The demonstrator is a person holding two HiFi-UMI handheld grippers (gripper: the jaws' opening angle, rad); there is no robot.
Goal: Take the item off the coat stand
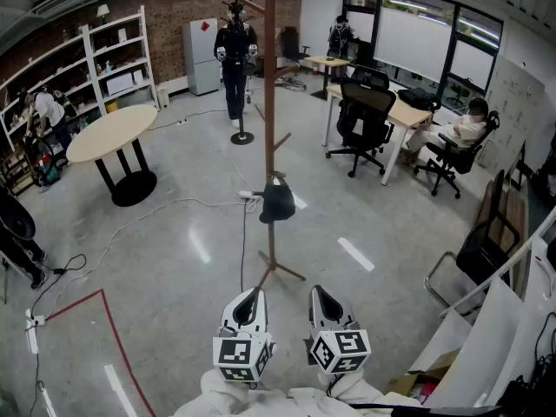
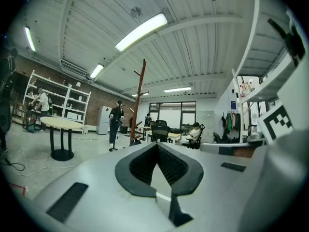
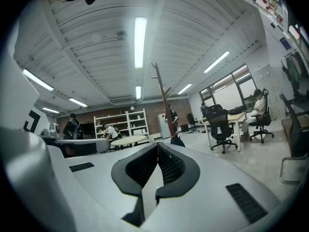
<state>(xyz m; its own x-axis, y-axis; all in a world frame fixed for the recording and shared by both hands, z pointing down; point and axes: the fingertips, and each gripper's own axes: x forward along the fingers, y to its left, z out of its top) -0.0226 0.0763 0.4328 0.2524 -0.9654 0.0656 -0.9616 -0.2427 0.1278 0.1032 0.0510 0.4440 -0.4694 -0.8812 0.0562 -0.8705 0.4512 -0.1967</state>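
Note:
A tall brown coat stand [image 1: 270,102] rises from the grey floor just ahead of me. A dark cap-like item [image 1: 278,205] hangs low on one of its pegs. My left gripper [image 1: 254,293] and right gripper [image 1: 318,291] are held side by side, level, a short way in front of the stand's base, and touch nothing. In the left gripper view the jaws of the left gripper [image 2: 157,144] meet at the tip, with the stand [image 2: 140,100] far beyond. The right gripper [image 3: 158,144] also has its jaws together and empty, and the dark item [image 3: 177,141] shows just past them.
A round table [image 1: 111,133] stands at the left and shelves [image 1: 104,55] line the brick wall. Office chairs [image 1: 365,115] and a desk [image 1: 408,111] are at the right, with a seated person [image 1: 465,133]. Another person [image 1: 234,50] stands behind the stand. Cables [image 1: 174,207] and red tape [image 1: 113,328] cross the floor.

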